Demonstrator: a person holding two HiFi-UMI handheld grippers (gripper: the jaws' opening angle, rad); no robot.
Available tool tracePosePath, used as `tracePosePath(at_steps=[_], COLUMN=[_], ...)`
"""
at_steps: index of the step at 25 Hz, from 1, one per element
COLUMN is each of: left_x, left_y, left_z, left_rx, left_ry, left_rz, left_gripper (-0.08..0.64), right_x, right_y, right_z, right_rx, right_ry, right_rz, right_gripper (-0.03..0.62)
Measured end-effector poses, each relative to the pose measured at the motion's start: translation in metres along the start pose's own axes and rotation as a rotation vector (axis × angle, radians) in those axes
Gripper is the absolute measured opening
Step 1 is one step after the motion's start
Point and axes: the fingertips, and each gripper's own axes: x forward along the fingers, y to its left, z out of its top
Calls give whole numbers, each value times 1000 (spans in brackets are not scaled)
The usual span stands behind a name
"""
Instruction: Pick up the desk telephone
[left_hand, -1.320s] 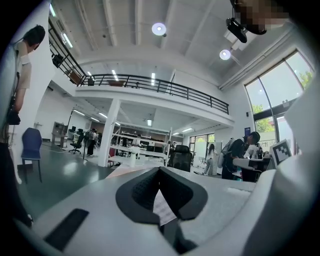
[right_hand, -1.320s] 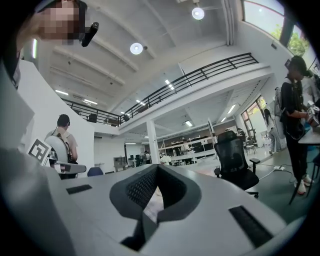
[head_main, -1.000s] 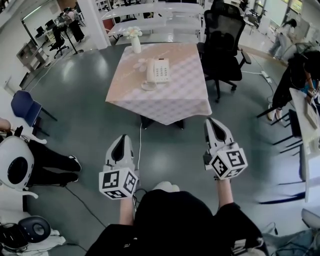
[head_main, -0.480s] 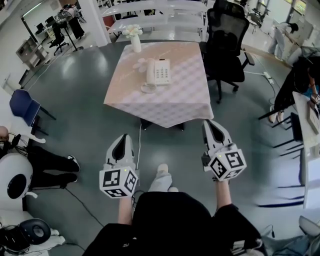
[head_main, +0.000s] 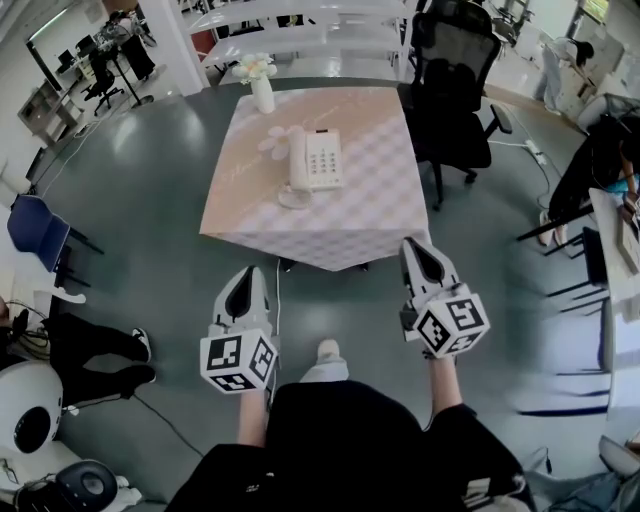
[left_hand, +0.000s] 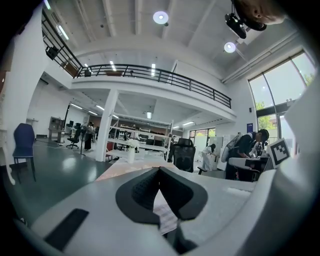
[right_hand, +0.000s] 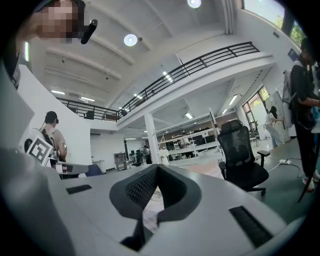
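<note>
A white desk telephone (head_main: 316, 160) with its handset on the left side lies on a table (head_main: 370, 205) covered by a pale pink checked cloth, in the upper middle of the head view. My left gripper (head_main: 248, 271) and right gripper (head_main: 412, 243) hover over the floor short of the table's near edge, both shut with nothing between the jaws. In the left gripper view (left_hand: 159, 169) and the right gripper view (right_hand: 156, 166) the jaw tips meet, and the tabletop shows beyond them; the phone is hidden there.
A white vase of flowers (head_main: 259, 82) stands at the table's far left corner. A black office chair (head_main: 452, 80) sits right of the table. A blue chair (head_main: 30, 227) and white robot bodies (head_main: 25, 415) are at the left. People stand at the right (head_main: 600, 150).
Both grippers have advanced toward the table, which now sits closer and larger in the head view. The jaws stayed shut throughout.
</note>
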Motion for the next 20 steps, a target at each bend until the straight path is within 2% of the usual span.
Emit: tracePosePath(at_steps=[10, 20], left_x=[70, 119], left_y=[40, 62], left_z=[5, 0], left_rx=[-22, -14], left_ry=[10, 34], left_rz=[-29, -69], left_gripper=[-2, -2], right_x=[71, 123], right_y=[-15, -19], right_z=[-9, -17], right_rx=[14, 15], right_ry=[25, 19], right_rz=[-28, -29], right_gripper=[-8, -8])
